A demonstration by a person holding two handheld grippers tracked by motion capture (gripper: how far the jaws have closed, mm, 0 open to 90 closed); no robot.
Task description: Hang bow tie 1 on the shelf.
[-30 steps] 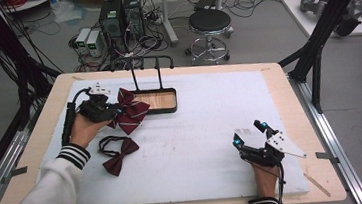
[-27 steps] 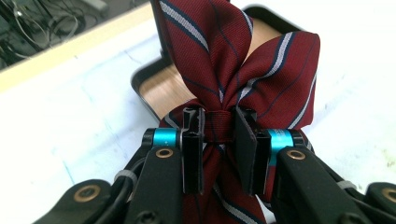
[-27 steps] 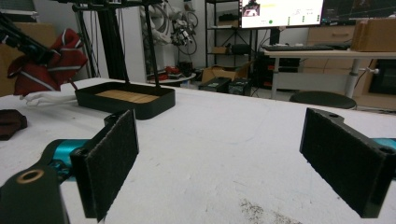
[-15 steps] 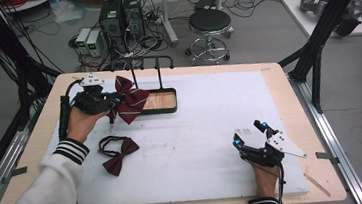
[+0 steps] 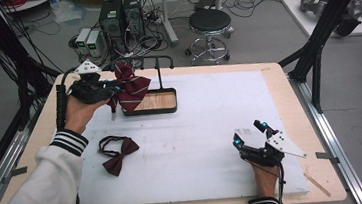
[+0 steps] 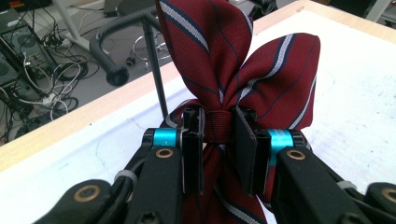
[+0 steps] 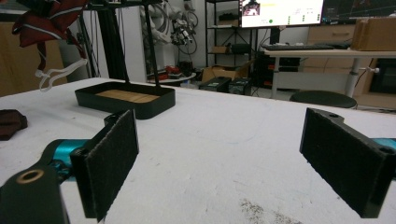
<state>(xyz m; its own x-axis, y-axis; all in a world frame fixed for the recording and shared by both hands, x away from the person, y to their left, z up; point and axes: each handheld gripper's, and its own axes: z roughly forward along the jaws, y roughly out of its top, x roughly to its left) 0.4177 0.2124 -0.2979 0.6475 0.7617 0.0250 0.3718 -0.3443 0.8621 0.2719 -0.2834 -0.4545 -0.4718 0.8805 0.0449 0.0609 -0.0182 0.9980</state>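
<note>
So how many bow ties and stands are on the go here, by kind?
Striped bow tie, held in the left gripper: 1
Plain bow tie, on the table: 1
Stand with tray base: 1
Total: 3

white sleeve (image 5: 37,196), striped cuffs, black fingers (image 7: 109,163)

Even, bright indoor light, soft faint shadows, slight softness in the gripper views' backgrounds.

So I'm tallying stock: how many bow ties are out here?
2. A striped bow tie is gripped by its knot in the left gripper, held above the stand tray. A plain bow tie lies on the white mat.
</note>
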